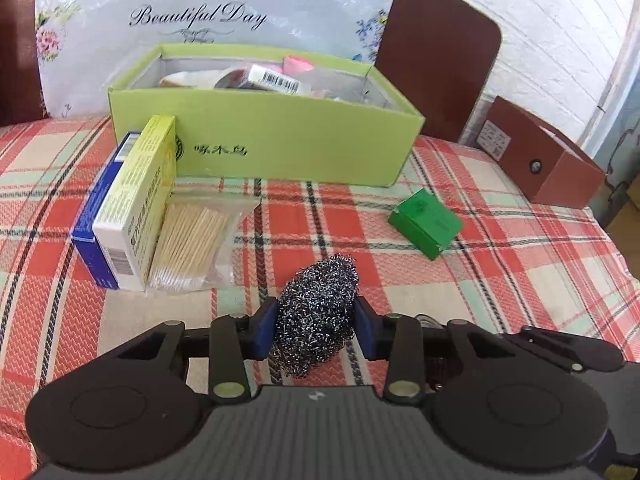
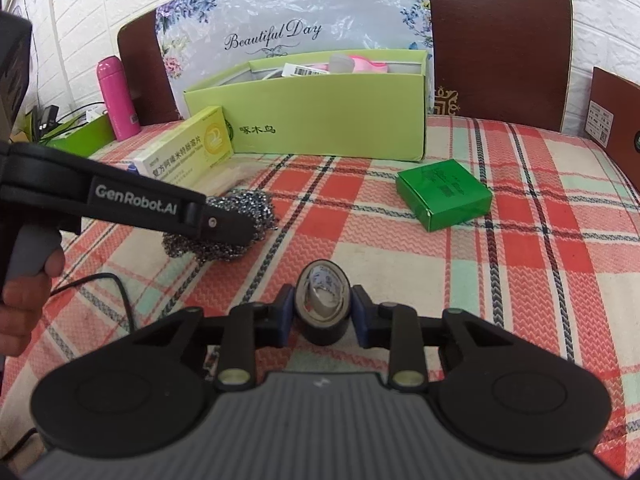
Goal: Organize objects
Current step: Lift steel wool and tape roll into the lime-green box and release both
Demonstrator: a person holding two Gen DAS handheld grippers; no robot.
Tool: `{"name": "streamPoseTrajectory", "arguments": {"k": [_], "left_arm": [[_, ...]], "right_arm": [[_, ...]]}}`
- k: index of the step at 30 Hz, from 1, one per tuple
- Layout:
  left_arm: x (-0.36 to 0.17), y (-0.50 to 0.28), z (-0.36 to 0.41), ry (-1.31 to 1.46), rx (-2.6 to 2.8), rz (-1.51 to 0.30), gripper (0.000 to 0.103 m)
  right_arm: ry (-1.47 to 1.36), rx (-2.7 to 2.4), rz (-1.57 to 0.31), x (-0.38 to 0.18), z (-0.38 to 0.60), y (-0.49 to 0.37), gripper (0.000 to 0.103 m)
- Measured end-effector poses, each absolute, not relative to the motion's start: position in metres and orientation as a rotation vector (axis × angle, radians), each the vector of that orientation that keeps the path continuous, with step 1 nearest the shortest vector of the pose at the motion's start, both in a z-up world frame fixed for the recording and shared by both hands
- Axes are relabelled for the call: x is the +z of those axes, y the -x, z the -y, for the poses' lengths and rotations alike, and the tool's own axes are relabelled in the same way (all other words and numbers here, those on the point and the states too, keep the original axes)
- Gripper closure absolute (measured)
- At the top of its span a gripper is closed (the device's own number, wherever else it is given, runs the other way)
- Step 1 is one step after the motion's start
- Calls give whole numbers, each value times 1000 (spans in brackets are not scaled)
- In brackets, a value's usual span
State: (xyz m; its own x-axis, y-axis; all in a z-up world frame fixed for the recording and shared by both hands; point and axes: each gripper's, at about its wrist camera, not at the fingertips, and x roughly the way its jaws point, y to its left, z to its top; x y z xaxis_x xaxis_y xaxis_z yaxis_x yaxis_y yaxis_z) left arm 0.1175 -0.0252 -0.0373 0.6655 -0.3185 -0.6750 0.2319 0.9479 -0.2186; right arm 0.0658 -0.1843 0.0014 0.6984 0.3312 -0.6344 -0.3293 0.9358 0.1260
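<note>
steel wool ball sits clamped in left gripper jaws; black tape roll clamped in right gripper jaws, both low over the plaid table. step looks like pickup done; next: lift, carry to green box. legible: "beautiful day" on bag, "genrobot.ai" on the left tool.
</note>
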Motion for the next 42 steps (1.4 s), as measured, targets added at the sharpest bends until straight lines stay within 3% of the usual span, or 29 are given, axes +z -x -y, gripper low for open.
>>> {"name": "streamPoseTrajectory", "arguments": {"k": [10, 21, 34, 35, 36, 37, 38, 42], "left_arm": [[24, -108, 12, 148, -329, -585, 61], [66, -150, -7, 184, -200, -405, 61], [43, -234, -22, 232, -60, -367, 57], [40, -239, -23, 238, -50, -356, 53], [38, -242, -23, 241, -28, -339, 49], [36, -244, -24, 245, -11, -320, 34], [35, -244, -24, 246, 6, -304, 22], [27, -242, -27, 264, -23, -293, 21]], "right_arm": [[-16, 393, -544, 50, 186, -74, 74], [-17, 354, -319, 111, 183, -138, 74], [-55, 266, -294, 82, 163, -241, 73], [-59, 259, -295, 78, 161, -248, 67], [-57, 254, -302, 73, 159, -253, 48], [-53, 247, -301, 69, 158, -255, 38], [-46, 244, -294, 64, 157, -256, 37], [-5, 227, -275, 51, 153, -250, 23]]}}
